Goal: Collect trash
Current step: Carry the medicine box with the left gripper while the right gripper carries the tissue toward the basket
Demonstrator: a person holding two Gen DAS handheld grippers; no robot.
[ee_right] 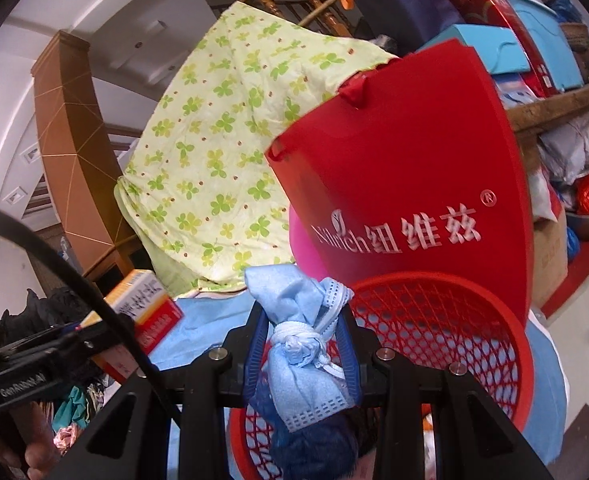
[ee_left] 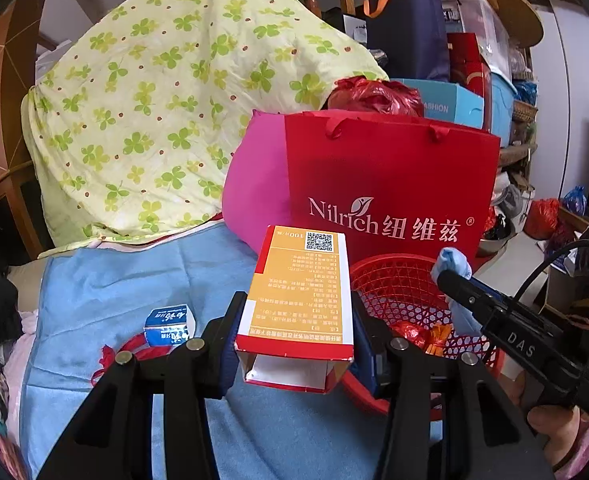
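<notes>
My left gripper (ee_left: 294, 320) is shut on an orange and red cardboard box (ee_left: 300, 292), open at its near end, held above the blue cloth beside the red mesh basket (ee_left: 398, 284). The same box (ee_right: 144, 304) shows at the left of the right wrist view. My right gripper (ee_right: 302, 320) is shut on a knotted light blue face mask (ee_right: 300, 344), just over the near rim of the red mesh basket (ee_right: 446, 320). In the left wrist view the right gripper (ee_left: 452, 276) comes in from the right with the mask (ee_left: 454, 264) at its tip. Red and orange wrappers (ee_left: 418, 336) lie in the basket.
A small blue and white carton (ee_left: 168, 324) lies on the blue cloth (ee_left: 134, 280) next to a red string (ee_left: 108, 354). A red paper bag (ee_left: 390, 184) and a pink bag (ee_left: 254, 184) stand behind the basket. A green clover quilt (ee_left: 166, 96) is heaped at the left.
</notes>
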